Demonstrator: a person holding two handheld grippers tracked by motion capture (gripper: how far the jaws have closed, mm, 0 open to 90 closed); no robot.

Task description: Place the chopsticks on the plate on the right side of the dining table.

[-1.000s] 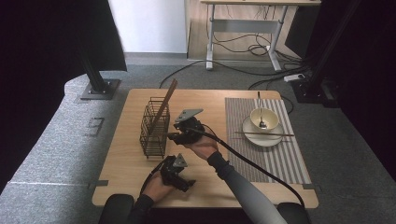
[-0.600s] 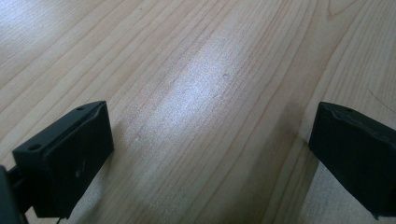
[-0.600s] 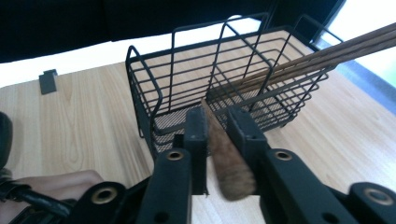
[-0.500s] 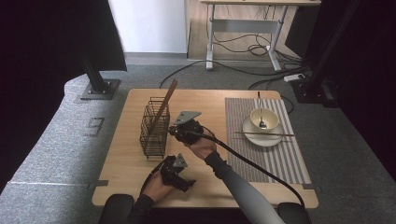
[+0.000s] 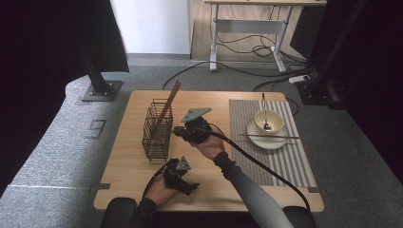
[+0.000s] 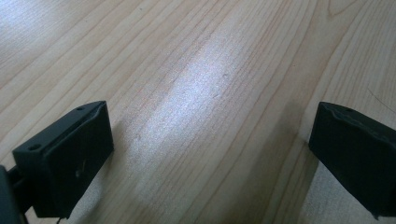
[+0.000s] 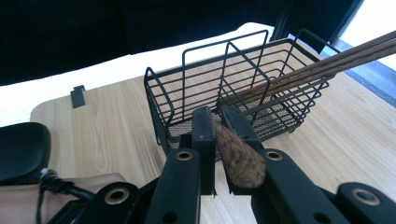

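My right gripper [image 7: 215, 122] is shut on a thick brown wooden stick [image 7: 238, 156], whose blunt end points back at the camera. Its far end is hidden between the jaws, close to the near wall of a black wire basket [image 7: 233, 88]. Thin wooden chopsticks [image 7: 299, 70] lean in that basket and stick out at the upper right. From above, the right gripper [image 5: 177, 132] sits just right of the basket [image 5: 157, 130]. My left gripper [image 5: 189, 186] rests near the table's front edge; its jaws stand wide apart over bare wood, so the left gripper [image 6: 210, 154] is open.
On the right lies a striped placemat [image 5: 280, 161] with a plate [image 5: 266, 141], a bowl [image 5: 269, 121] holding a spoon, and a pair of chopsticks [image 5: 275, 137] across the plate. A cable [image 5: 256, 164] trails from the right gripper over the table.
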